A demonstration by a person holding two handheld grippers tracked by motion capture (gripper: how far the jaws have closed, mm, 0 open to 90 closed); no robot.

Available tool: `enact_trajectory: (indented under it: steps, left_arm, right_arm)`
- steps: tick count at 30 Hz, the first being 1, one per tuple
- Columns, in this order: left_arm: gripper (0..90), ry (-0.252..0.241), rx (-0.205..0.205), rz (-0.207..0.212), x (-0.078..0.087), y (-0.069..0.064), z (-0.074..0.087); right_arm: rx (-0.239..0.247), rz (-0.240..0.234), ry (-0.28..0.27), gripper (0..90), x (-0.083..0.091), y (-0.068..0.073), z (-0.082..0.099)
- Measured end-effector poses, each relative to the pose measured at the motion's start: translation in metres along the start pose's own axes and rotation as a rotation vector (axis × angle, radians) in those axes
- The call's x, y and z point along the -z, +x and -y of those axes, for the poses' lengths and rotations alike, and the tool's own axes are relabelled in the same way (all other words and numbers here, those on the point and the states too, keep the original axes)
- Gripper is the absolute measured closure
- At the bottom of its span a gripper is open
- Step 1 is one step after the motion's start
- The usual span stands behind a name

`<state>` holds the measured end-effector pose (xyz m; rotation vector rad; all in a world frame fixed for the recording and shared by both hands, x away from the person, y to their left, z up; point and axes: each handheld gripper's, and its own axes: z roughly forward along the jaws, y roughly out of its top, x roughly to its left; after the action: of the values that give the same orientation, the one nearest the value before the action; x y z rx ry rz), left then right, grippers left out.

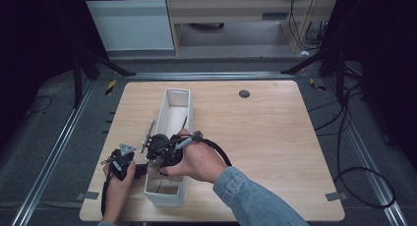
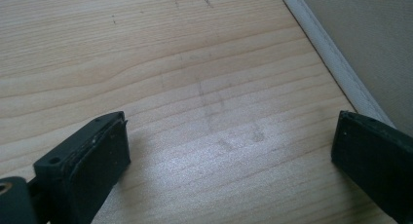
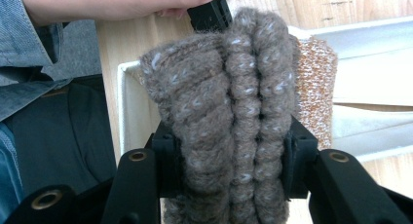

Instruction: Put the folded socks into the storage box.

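Right gripper view: right claw is squeezing a rolled brown knit sock over the white bin.
Left claw: is hovering wide open, empty, above the table.

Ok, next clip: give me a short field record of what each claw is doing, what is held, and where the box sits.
surface: wooden table
container: long white box, lying lengthwise on the table's left half
right claw: shut on a rolled brown knitted cloth, over the box's near end
cloth: thick, folded in ribs, squeezed between the pads
second cloth: orange-speckled piece just behind the brown one
left claw: open, nothing between the jaws, low over bare table beside the box's outer wall
left hand: at the table's near left corner
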<state>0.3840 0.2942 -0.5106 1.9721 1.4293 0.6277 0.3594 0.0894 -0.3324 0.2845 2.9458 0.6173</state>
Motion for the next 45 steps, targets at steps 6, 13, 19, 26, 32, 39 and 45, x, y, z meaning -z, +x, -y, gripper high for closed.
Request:
enact_trajectory:
  steps: [6,13,19,26,32,39,45]
  left_arm:
    - [0.0,0.001,-0.001,0.001,0.000,0.000,0.000]
    - [0.0,0.002,-0.003,0.002,0.000,0.000,0.000]
    - [0.0,0.003,-0.004,0.003,0.000,0.000,0.000]
    - [0.0,0.004,-0.007,0.004,0.000,0.001,0.000]
    - [0.0,0.004,-0.008,0.004,0.000,0.001,-0.001]
    - [0.0,0.003,-0.008,0.004,0.000,0.001,-0.001]
    - [0.0,0.004,-0.008,0.005,0.000,0.001,-0.001]
  right_arm:
    - [-0.011,-0.008,-0.008,54.1,-0.007,0.000,0.000]
    - [-0.015,-0.011,-0.006,54.0,-0.011,0.000,0.001]
    - [-0.023,-0.012,-0.006,54.0,-0.016,0.000,0.001]
    - [-0.035,-0.025,-0.005,54.0,-0.024,-0.002,0.004]
    - [-0.031,-0.022,-0.002,53.9,-0.023,-0.002,0.003]
    - [-0.035,-0.021,-0.007,52.8,-0.024,-0.002,0.004]
    - [-0.037,-0.031,-0.024,52.4,-0.025,-0.003,0.006]
